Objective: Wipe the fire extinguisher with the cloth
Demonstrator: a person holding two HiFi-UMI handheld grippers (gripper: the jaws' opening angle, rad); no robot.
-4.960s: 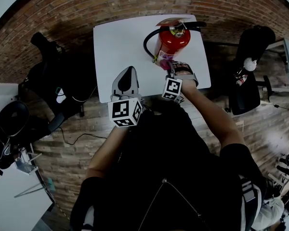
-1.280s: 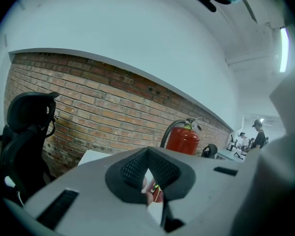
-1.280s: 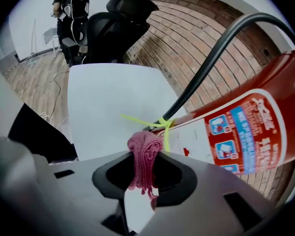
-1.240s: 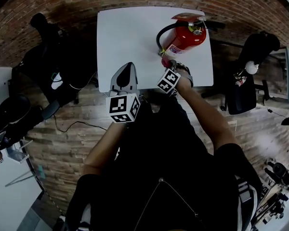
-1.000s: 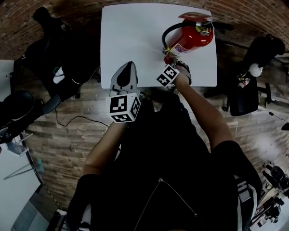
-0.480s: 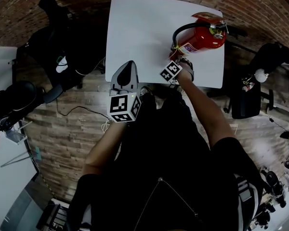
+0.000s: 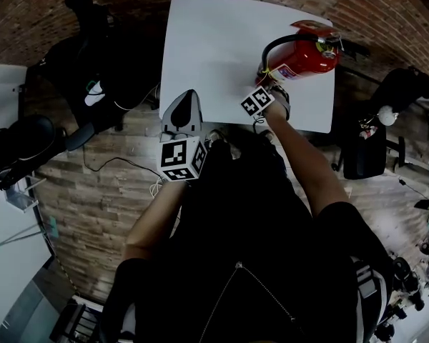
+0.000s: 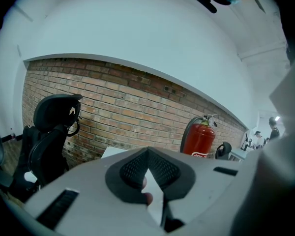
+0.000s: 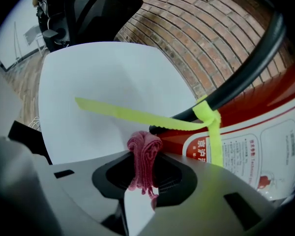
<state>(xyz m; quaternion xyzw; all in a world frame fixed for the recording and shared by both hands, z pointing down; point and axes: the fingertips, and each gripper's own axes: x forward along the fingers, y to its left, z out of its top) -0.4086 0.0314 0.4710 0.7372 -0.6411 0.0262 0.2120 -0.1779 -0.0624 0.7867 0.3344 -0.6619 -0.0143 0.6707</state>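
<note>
Head view, fire extinguisher (image 7: 305,54): red cylinder with a white label and a black hose (image 7: 270,48) looping off its top; it stood at the far right corner of the white worktop (image 7: 207,41).
Head view, right tongs (image 7: 264,84): tips were against the lower end of the cylinder, at the near right of the worktop.
Head view, left tongs (image 7: 187,93): held over the worktop's near edge, well apart from the extinguisher.
Head view, surroundings: a black office chair (image 7: 93,56) sat left of the worktop and another chair (image 7: 375,131) right of it, on a brick-pattern floor.
Left gripper view, left tongs (image 8: 148,151): jaws were together at the tips with nothing between them.
Left gripper view, fire extinguisher (image 8: 198,137): upright beyond the tongs to the right, in front of a brick wall (image 8: 118,107); the black chair (image 8: 49,136) was at the left.
Right gripper view, right tongs (image 9: 145,157): jaws were clamped on a bunched dark-pink cloth (image 9: 143,149).
Right gripper view, fire extinguisher (image 9: 270,132): red body and printed white label filled the right side, just beside the cloth; contact was unclear.
Right gripper view, in the way: the black hose (image 9: 250,63) crossed above the cloth, with a yellow-green strap (image 9: 132,114) tied round it and trailing left over the worktop (image 9: 98,77).
</note>
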